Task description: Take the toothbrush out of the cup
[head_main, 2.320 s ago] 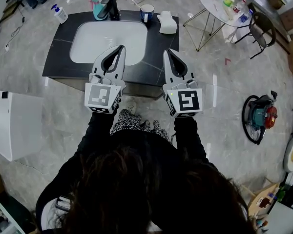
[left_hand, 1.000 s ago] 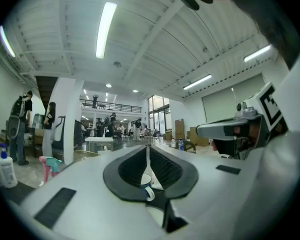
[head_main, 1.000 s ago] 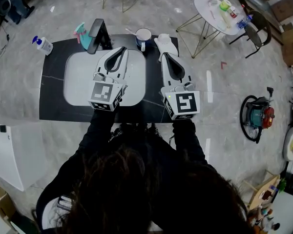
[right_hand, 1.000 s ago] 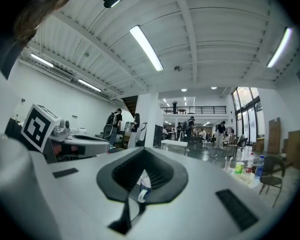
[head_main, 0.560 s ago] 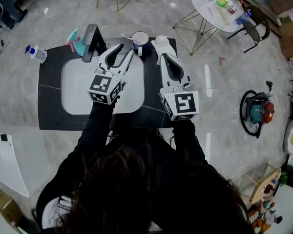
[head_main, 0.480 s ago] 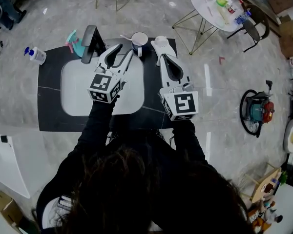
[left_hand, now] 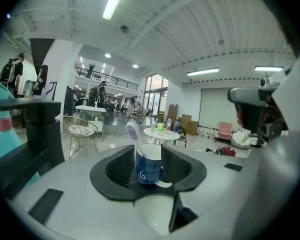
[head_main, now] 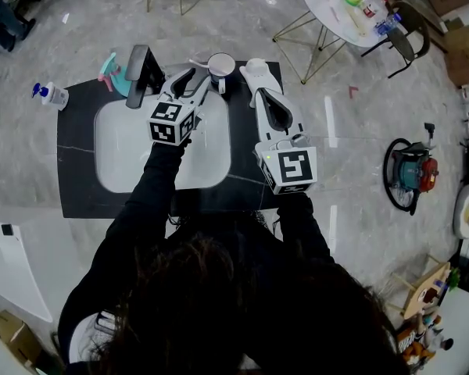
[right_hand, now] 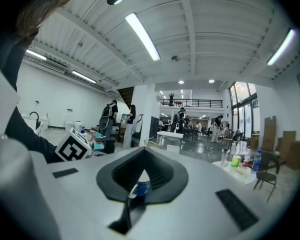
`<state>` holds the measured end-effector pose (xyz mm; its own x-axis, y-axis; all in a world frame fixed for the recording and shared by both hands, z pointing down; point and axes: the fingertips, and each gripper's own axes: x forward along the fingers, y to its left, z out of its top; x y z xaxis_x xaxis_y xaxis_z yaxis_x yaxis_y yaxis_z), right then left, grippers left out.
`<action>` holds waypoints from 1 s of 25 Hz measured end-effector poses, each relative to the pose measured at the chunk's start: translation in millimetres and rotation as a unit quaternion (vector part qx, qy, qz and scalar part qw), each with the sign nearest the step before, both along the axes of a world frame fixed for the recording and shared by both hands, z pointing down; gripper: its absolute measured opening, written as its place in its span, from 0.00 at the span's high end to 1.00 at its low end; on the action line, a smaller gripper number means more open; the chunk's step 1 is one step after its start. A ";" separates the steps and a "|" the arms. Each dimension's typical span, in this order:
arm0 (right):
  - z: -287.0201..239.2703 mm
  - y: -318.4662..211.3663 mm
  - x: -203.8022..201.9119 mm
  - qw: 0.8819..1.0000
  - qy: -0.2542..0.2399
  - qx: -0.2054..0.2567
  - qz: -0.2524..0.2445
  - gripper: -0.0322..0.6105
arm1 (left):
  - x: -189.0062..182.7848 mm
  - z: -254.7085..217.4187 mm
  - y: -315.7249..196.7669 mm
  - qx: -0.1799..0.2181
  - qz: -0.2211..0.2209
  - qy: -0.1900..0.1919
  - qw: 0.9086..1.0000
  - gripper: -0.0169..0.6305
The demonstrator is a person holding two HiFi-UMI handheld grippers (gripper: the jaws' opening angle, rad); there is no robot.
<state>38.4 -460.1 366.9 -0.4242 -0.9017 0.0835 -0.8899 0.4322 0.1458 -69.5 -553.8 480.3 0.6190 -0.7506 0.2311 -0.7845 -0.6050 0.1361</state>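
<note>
the left tongs are standing wide apart, having just been opening, and are gripping nothing. in the left gripper view these tongs are framing the cup: the blue cup is sitting straight ahead in the gap between the two dark pads, and the pads are staying clear of its sides. the toothbrush is standing in the cup, its pale head rising above the rim and leaning a little toward the left jaw.

from the head view the cup is sitting on the dark tabletop just beyond and slightly to the right of the left tongs' tips. these tongs are reaching over the far edge of the white sink. the black tap is standing just to their left, with a teal bottle further left again.

the right tongs are hanging to the right of the left ones, jaws pressed together and holding nothing. in the right gripper view their pads are meeting, and the cup is showing small beyond them. a white thing is lying just past their tips; i cannot tell what it is.
</note>
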 end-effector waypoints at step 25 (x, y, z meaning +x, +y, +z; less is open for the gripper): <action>11.3 4.5 12.6 1.000 0.010 -0.016 0.020 0.94 | 19.7 13.2 -26.5 -0.015 0.037 -0.008 0.999 0.76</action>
